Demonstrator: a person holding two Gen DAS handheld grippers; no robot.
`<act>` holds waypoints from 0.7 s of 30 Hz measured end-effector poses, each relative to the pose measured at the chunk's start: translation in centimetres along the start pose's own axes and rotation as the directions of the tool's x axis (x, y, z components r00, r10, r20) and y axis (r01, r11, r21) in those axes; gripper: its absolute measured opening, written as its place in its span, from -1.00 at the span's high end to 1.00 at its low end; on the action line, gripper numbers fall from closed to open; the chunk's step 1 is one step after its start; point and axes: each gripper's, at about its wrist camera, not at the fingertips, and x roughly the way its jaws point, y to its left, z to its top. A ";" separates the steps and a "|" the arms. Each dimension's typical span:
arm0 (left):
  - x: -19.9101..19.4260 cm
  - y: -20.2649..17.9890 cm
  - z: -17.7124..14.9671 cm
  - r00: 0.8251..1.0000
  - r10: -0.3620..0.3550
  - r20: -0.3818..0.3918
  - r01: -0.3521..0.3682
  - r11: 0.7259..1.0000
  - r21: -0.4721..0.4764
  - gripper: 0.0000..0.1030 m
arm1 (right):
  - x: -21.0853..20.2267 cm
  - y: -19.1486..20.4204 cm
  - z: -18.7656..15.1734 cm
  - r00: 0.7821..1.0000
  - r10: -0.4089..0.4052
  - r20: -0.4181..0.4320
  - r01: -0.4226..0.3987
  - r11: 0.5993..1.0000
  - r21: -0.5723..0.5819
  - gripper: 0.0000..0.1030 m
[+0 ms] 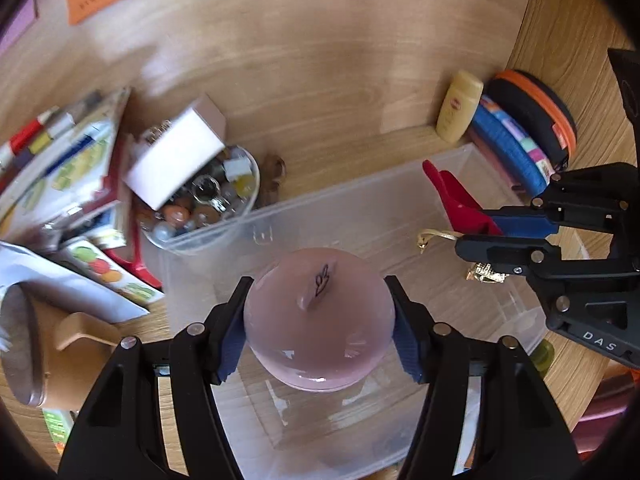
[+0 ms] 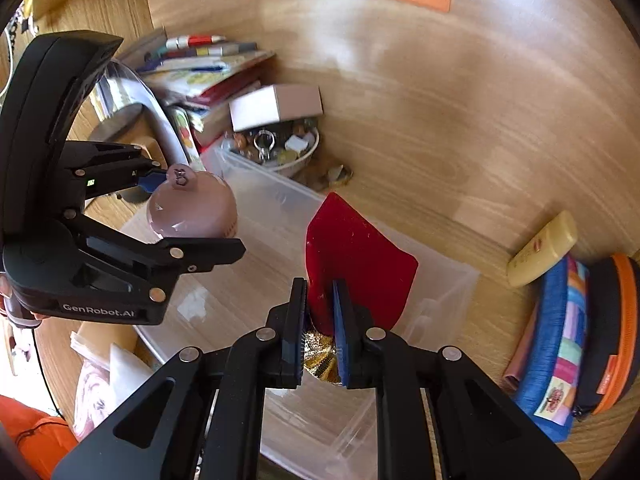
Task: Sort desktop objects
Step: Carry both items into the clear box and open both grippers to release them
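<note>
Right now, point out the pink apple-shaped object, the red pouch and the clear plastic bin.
pink apple-shaped object [image 1: 320, 320], left wrist view, its rounded top
red pouch [image 2: 360, 264], right wrist view, middle of the cloth
clear plastic bin [image 1: 320, 208], left wrist view, its far wall

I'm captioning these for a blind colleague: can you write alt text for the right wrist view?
The right gripper, shut on a red pouch with gold trim, holds it over a clear bin on a wooden desk. To its left, the left gripper grips a pink dome-shaped object.
</note>
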 end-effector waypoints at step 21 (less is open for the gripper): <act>4.3 -0.3 -0.1 0.988 -0.035 -0.149 0.045 0.997 0.064 -0.22 | 4.9 0.1 -0.8 0.983 0.004 -0.181 -0.013 0.999 -0.050 0.72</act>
